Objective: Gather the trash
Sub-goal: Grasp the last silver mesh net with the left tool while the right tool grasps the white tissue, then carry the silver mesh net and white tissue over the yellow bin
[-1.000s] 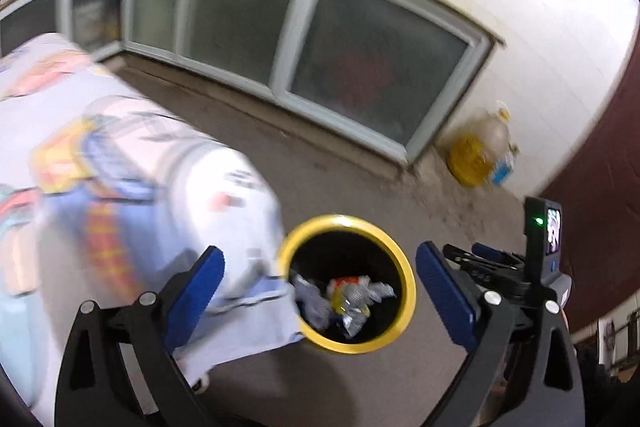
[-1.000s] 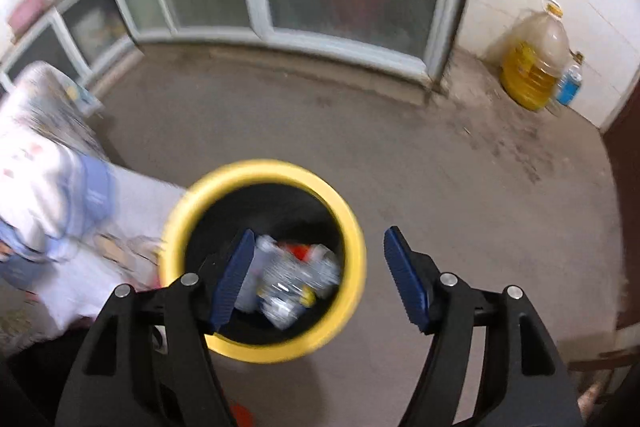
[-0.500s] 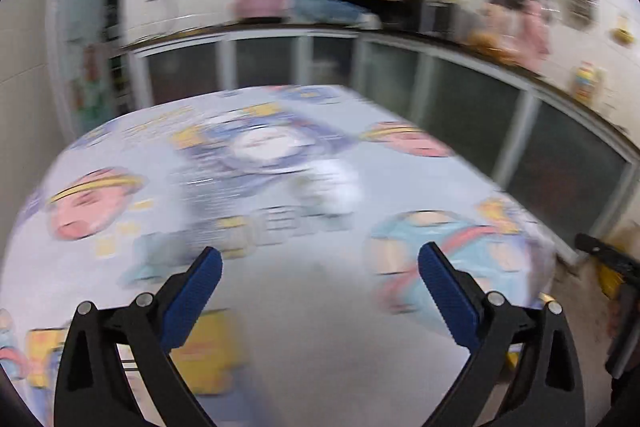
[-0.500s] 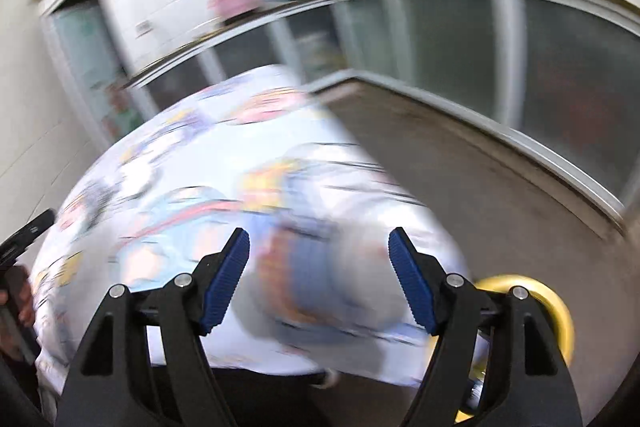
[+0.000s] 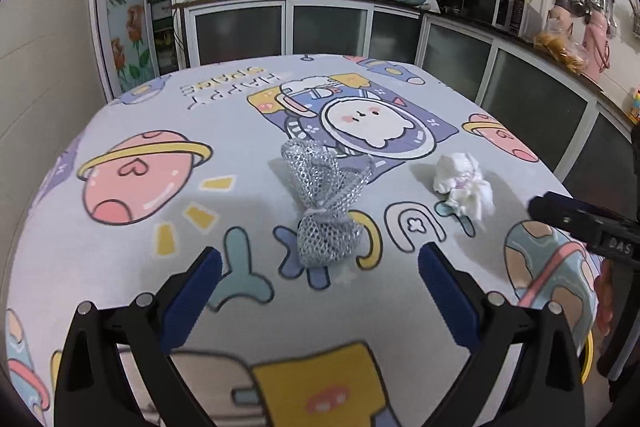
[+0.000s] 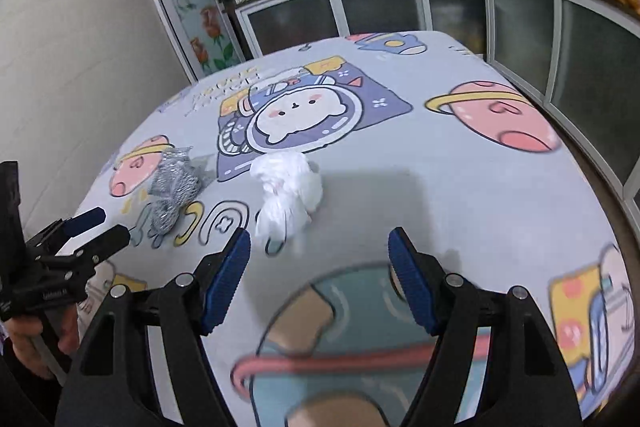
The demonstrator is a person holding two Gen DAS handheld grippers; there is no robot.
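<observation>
1. Left wrist view is showing the silver mesh bundle [image 5: 326,203] lying flat on the desk [image 5: 132,259], cinched at its waist, directly ahead of the left gripper [image 5: 318,269] and just beyond its tips.
2. That gripper is sitting with its blue fingers [image 5: 192,297] spread wide and holding nothing, a spread that looks wide enough to take the bundle's near lobe; I judge it is lining up on this piece.
3. To the right of the bundle, apart from it, a crumpled white tissue [image 5: 464,185] is resting on the cartoon-printed cloth.
4. Right wrist view is putting the same crumpled white tissue [image 6: 286,195] just past the right gripper [image 6: 318,281], a little left of its centre line.
5. The right gripper's fingers [image 6: 412,289] are also standing wide apart and empty, so each tool appears to be facing its own piece of trash.
6. At that view's left edge the left gripper [image 6: 98,227] is showing near the silver mesh bundle [image 6: 172,189].
7. A sliver of yellow rim [image 5: 586,357] is peeking past the desk's near right edge, possibly a bin.
8. Farther out, cabinets with frosted doors [image 5: 328,29] are lining the far and right walls, with basins on the worktop.
</observation>
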